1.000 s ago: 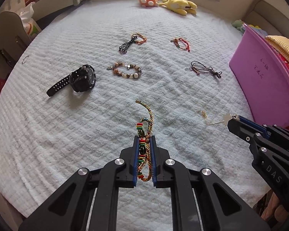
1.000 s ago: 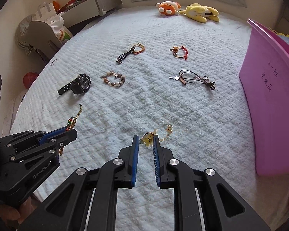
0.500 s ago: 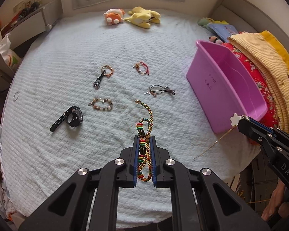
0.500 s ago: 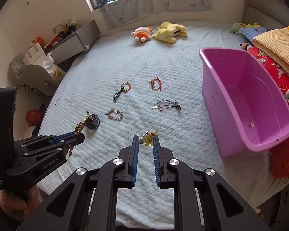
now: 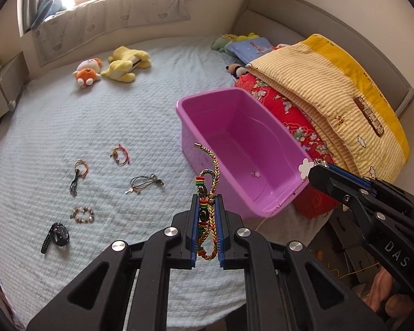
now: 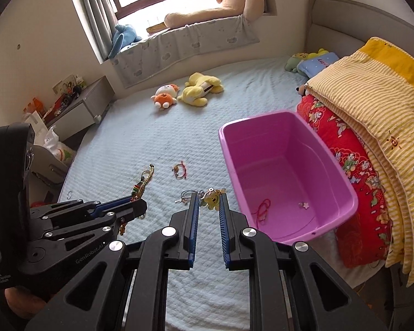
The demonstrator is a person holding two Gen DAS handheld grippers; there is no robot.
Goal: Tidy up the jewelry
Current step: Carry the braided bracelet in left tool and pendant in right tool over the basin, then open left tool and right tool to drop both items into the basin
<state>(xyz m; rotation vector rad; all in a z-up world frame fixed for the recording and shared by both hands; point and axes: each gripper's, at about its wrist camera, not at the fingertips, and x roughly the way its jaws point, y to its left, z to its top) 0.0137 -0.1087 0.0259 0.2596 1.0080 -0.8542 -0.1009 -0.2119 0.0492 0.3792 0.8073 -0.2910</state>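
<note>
- Pale blue quilted bedspread is covering a bed under a window sill, where a large beige plush is lying.
- Two soft toys, an orange-and-white one and a yellow one, are sitting near the far edge of the bed.
- Folded quilts, a striped yellow one over a red patterned one, are stacked along the right side.
- A pink plastic tub is standing on the bed just beside the quilts; a red cord bracelet and a small pale charm are lying on its floor.
- Still lying on the bedspread, left of the tub: a black wristwatch, a beaded bracelet, a dark cord necklace, a red-and-gold bracelet and an orange bracelet with a black tassel.
- The left gripper is hanging above the bedspread with its jaws nearly closed, clamping a braided multicoloured bracelet whose free end is sticking up in front of the tub's near corner.
- The right gripper is also nearly closed, pinching a thin gold chain with a yellow bear charm at its fingertips; in the left wrist view a white cloud-shaped charm is showing at the tips and the chain is dangling over the tub's near rim.
- Nothing is standing between either gripper and the open tub.
</note>
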